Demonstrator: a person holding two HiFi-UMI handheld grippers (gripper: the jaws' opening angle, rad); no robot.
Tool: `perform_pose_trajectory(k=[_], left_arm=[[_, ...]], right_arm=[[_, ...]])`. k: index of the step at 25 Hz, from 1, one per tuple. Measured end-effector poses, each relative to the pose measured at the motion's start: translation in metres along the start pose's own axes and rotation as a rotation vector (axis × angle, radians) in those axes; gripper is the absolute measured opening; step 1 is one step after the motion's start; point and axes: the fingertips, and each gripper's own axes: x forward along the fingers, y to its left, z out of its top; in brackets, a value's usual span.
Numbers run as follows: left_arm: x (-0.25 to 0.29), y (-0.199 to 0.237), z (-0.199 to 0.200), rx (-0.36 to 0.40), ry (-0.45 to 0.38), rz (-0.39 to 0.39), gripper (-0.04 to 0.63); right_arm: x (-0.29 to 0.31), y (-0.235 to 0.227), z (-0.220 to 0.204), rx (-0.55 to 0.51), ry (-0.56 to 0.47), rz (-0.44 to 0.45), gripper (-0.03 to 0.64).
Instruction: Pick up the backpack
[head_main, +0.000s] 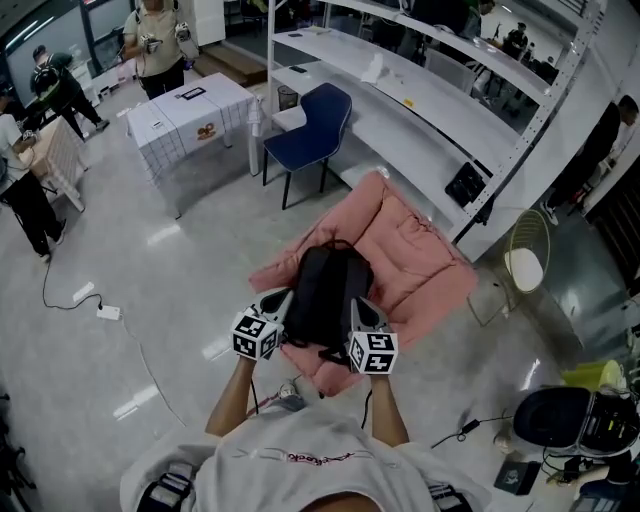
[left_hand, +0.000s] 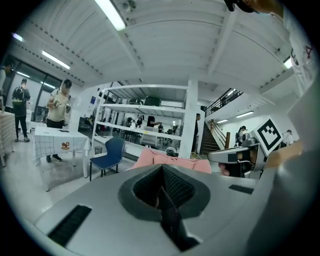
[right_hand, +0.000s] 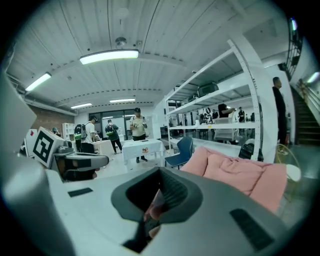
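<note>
Both forearms are stretched forward, parallel. One backpack (head_main: 328, 290) is clamped by the left claw (head_main: 286, 298) and the right claw (head_main: 359, 305).

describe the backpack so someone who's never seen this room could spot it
Start at the long white shelving along the wall; on the floor before it sits a pink cushioned sofa. The backpack shows over the sofa's near end, closest to the person. It is the only black, strapped bag against that pink.
</note>
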Motion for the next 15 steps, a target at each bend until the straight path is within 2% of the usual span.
perform_pose_trajectory(k=[7, 15], left_arm=[[0.013, 0.039, 0.003, 0.009, 0.022, -0.026, 0.009], [0.042, 0.063, -0.003, -0.020, 0.048, 0.002, 0.009]], right_arm=[[0.033, 0.002, 0.010, 0.009, -0.018, -0.037, 0.018], [0.058, -0.023, 0.009, 0.019, 0.006, -0.041, 0.018]])
